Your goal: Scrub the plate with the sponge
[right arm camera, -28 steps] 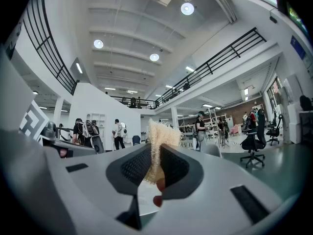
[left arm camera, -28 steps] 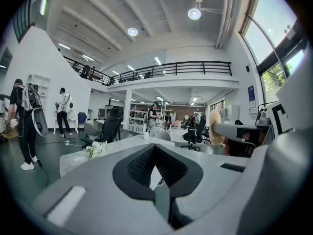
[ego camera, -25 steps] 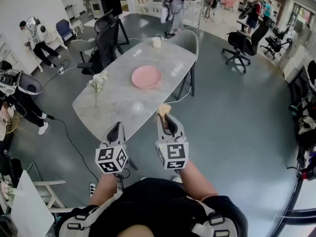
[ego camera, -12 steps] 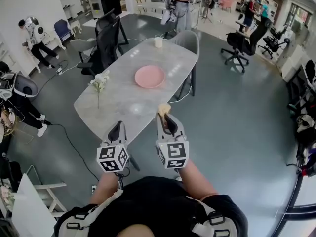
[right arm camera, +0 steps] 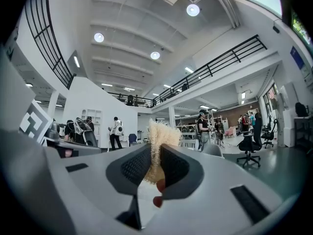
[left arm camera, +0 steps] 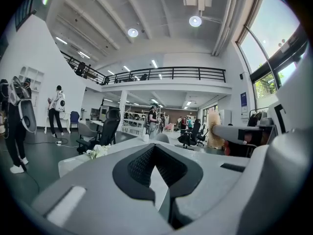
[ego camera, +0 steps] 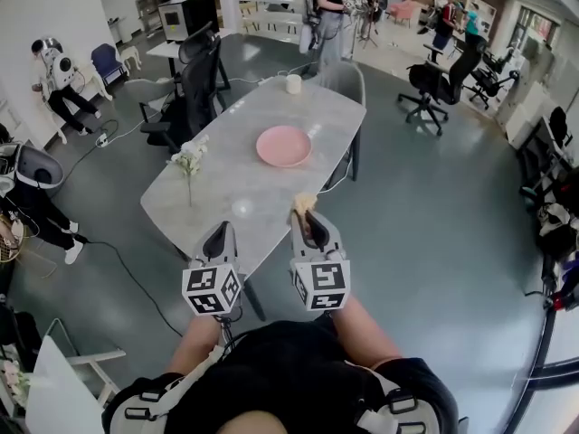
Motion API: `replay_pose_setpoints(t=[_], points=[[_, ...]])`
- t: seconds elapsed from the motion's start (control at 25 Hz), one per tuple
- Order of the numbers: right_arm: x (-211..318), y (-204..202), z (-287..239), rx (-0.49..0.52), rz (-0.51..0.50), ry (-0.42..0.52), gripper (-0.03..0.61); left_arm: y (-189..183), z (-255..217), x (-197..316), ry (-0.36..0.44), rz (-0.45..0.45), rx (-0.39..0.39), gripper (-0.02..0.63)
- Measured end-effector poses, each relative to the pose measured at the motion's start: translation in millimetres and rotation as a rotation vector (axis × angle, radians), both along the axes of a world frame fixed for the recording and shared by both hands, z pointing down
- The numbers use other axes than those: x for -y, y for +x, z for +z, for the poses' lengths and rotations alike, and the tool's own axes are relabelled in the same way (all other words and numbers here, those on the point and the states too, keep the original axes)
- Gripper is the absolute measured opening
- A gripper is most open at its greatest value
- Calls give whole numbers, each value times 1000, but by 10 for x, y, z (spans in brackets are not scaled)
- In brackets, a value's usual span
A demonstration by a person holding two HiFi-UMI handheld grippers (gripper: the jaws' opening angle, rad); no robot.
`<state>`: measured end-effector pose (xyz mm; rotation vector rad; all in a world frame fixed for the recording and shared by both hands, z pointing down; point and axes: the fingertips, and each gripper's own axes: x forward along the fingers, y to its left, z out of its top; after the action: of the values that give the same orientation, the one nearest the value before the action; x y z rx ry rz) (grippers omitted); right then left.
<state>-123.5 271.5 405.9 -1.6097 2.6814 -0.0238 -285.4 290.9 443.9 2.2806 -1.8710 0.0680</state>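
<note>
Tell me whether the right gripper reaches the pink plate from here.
Probably not yet: the right gripper hovers at the near end of the table, the plate sits well beyond; nothing lies between.

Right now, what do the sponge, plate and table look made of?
Sponge: tan, coarse fibres, frayed top; loofah-like.
Plate: pink, smooth, matte; ceramic or plastic, cannot tell.
Table: pale grey veined top, slight sheen; marble or a marble-look slab.

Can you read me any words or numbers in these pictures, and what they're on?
No words or numbers can be read.
The two white cubes with black square markers bear patterns, not letters.
The blue sign on the white wall is too small to read.
</note>
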Motion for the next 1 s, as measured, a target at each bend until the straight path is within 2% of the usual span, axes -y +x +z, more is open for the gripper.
replay_pose_setpoints(t=[0.16, 0.32, 0.52, 0.68, 0.84, 1.0], points=[[-1, -86, -43, -27, 6, 12, 58, -135, 20, 42, -8, -4, -26, -3], [90, -52, -34, -16, 19, 5, 57, -157, 62, 91, -18, -3, -13, -3], [343, -157, 43, -8, -17, 7, 58, -246, 101, 275, -16, -31, 6, -3], [711, -152, 94, 1, -53, 12, 58, -196, 162, 563, -36, -54, 10, -3], [1222, -25, 141, 30, -93, 8, 57, -45, 203, 1010, -67, -80, -26, -3], [1866, 252, 241, 54, -120, -26, 58, 204, 241, 1589, -84, -120, 28, -3]])
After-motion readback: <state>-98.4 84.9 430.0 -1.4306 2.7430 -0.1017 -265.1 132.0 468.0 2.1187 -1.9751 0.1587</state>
